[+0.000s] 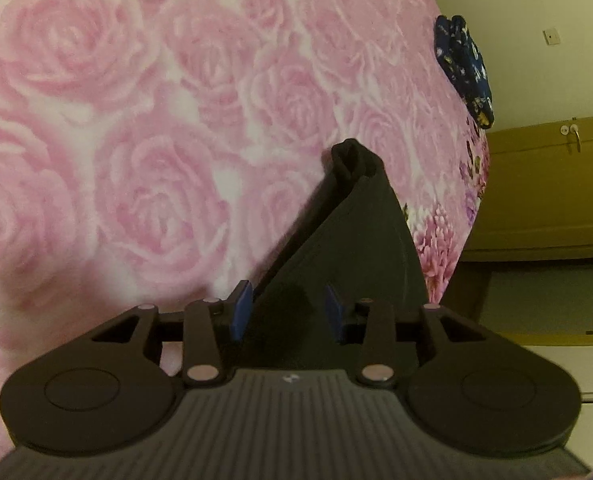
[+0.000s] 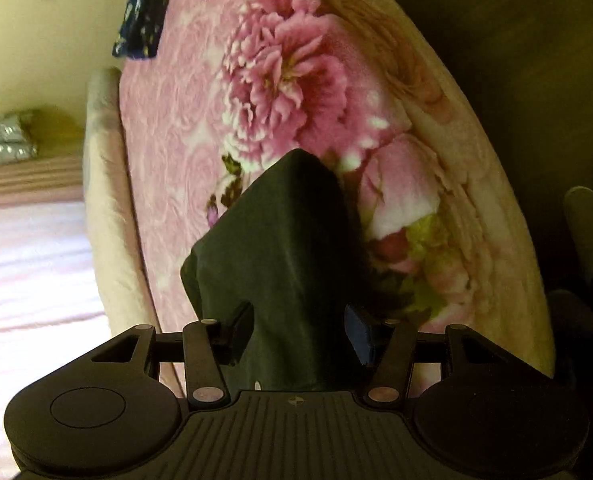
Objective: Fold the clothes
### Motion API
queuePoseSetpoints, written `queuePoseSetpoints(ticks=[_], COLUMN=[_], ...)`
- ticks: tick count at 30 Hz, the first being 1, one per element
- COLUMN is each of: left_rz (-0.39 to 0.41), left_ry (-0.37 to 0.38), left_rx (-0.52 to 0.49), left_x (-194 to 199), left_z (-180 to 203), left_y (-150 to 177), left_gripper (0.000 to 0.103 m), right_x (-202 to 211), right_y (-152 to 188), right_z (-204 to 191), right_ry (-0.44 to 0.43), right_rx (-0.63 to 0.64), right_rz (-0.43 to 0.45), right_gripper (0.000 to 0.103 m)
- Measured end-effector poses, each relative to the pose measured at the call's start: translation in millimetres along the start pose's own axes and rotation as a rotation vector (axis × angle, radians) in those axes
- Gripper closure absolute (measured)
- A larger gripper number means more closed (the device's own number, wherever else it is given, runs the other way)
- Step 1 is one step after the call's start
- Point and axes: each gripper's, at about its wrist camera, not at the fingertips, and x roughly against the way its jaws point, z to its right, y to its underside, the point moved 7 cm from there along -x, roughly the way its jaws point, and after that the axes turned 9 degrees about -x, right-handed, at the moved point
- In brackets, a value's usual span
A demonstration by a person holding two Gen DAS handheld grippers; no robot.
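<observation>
Left wrist – fingers apart around black garment

The blanket filling the left of the frame is plush, fuzzy cloth with an embossed rose relief. The dark garment at lower centre is smooth, matt fabric. The left claw is matt black plastic with ribbed grey housing, dull metal pivot pins and blue rubbery pads. The cabinet at right looks like satin-finished wood.
</observation>
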Motion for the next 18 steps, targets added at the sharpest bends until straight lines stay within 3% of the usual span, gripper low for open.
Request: queuePoseSetpoints(ticks=[5,7,9,14,18], left_rz=[-0.059,-0.064,-0.063,-0.016,0.064], left_ry=[0.064,0.078,0.092,0.206,0.265], left_rx=[-0.028,-0.045,-0.063,-0.062,-0.17], left_x=[-18,-19,-18,-3,11], left_z=[0,1,0,2,12], left_y=[-4,-5,-6,-10,-12], left_gripper=[0.07,0.083,0.09,0.096,0.097], right_x=[-7,-8,-9,-6,1], right_y=[5,11,12,15,21], right_z=[9,11,13,18,7], right_ry=[-0.038,-0.041,-0.022,-0.002,0.017], right_rx=[0.008,0.034,0.07,0.153,0.285], right_rz=[0.034,0.046,0.056,0.058,0.106], right_gripper=[0.049,0.049,0.066,0.091,0.096])
